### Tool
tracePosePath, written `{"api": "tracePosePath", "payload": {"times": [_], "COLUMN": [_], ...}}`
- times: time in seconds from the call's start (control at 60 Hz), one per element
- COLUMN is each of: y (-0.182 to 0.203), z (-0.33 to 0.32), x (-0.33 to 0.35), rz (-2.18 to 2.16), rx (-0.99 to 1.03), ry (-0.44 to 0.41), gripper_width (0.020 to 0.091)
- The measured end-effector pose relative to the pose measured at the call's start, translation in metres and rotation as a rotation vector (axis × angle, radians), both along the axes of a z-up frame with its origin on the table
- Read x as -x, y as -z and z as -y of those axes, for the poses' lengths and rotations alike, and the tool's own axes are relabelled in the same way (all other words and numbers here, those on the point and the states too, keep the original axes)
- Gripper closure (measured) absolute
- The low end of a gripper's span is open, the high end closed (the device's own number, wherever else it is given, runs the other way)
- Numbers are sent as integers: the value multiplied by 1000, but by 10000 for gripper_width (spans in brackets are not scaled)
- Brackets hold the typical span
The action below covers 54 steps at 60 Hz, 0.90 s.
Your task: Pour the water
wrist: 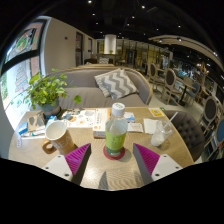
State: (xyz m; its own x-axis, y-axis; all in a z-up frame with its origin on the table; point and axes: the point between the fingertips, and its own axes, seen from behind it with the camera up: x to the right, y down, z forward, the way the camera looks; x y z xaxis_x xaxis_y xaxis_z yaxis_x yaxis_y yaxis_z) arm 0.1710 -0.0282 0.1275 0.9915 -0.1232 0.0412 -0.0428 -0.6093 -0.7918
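Observation:
A clear cup (116, 135) with green liquid in its lower part stands on a round red coaster (115, 154) on the wooden table (108, 170). It sits just ahead of my gripper (113, 160), level with the fingertips and with a gap at each side. My fingers, with magenta pads (78, 157), are spread wide and hold nothing. A tan mug (59, 136) stands to the left, beyond the left finger. A white cup (118, 109) stands farther back behind the green one.
Books and papers (88, 120) lie at the table's back, with a potted plant (44, 92) at the far left. A grey sofa with a zigzag cushion (116, 84) runs behind the table. Chairs (186, 118) stand to the right.

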Motion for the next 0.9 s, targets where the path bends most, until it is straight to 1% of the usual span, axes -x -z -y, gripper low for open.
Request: {"api": "tracePosePath", "payload": {"times": [0.233,0.4,0.583,0.9], "y": [-60,-89,-99,-111], "z": [103,157,188,207], "x": [47,76,95,85], "rz": [-13,-30,-21,21], "rx": [58,64,67,52], "ry": [48,77,68,63], "gripper_width": [250,252,250,251]}}
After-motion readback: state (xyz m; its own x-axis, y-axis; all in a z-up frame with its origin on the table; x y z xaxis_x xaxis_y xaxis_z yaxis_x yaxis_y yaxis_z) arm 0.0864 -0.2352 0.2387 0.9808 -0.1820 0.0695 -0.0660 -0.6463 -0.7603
